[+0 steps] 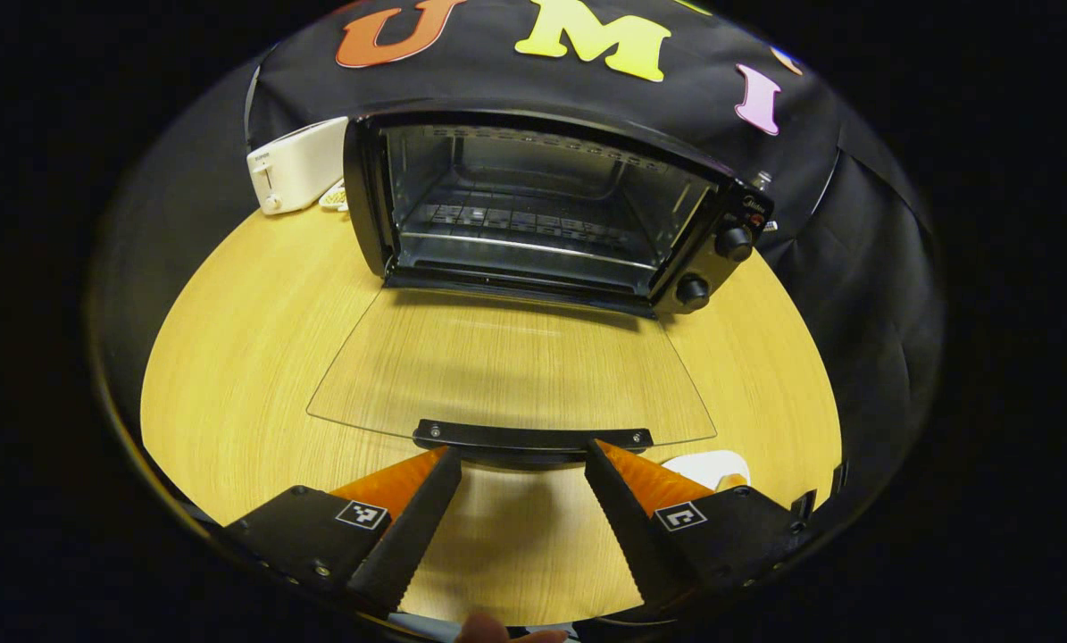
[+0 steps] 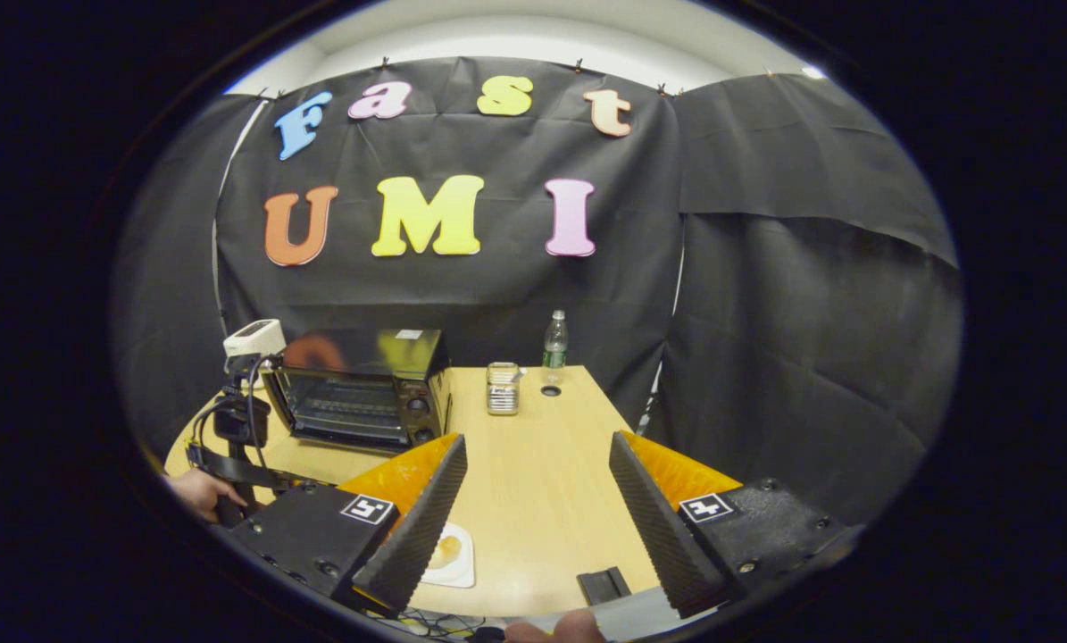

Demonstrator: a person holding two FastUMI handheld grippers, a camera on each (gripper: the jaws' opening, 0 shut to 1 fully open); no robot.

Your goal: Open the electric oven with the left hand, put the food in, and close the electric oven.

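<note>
2 grippers work at a wooden table (image 1: 247, 357): the left gripper (image 1: 520, 469) has its fingers spread wide, just near of the black handle (image 1: 533, 437) of the oven door (image 1: 511, 371), which lies folded flat toward the near side, and it pinches nothing. The electric oven (image 1: 542, 210) stands at the far side with its wire rack (image 1: 515, 228) bare, a white toaster (image 1: 296, 165) to its left. The right gripper (image 2: 537, 473) (also spread and empty) hovers above the near edge, where the food (image 2: 446, 549) sits on a white plate (image 2: 457, 570), with a jar (image 2: 503, 388) and a bottle (image 2: 555, 340) at the far end.
</note>
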